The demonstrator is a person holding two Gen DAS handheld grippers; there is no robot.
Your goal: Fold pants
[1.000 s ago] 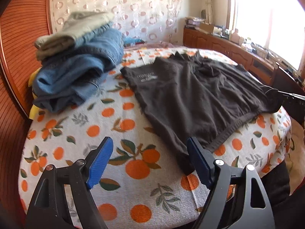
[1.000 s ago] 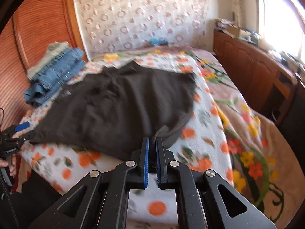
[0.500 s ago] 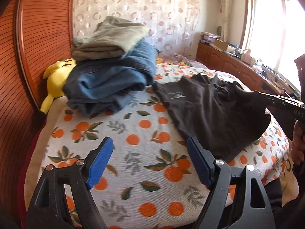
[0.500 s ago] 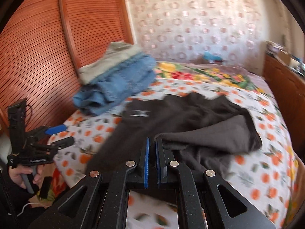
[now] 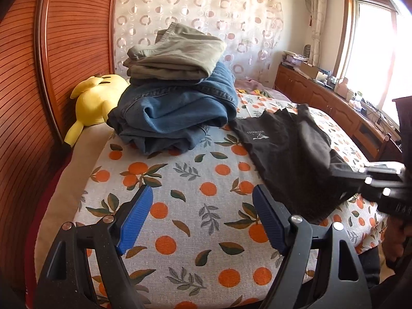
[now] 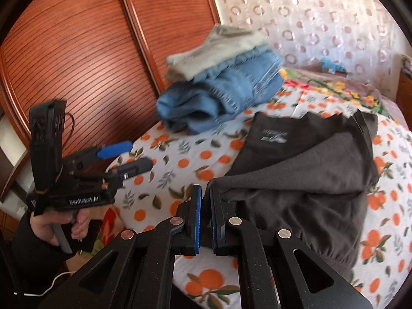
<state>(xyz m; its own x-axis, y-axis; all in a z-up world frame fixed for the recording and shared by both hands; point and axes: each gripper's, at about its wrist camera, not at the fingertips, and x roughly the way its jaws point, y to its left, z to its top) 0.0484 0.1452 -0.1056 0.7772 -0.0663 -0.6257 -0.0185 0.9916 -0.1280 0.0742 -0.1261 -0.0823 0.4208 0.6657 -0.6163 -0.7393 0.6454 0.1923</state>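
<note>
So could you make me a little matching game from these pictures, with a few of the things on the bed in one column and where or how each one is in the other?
Things:
1. black pants
2. blue jeans
3. khaki pants
4. yellow plush toy

Places or states:
A. top of the folded pile
B. against the wooden headboard, beside the pile
C. partly folded over, edge pinched in the right gripper
D. folded, under another garment

Pairs: 1-C, 2-D, 3-A, 4-B
</note>
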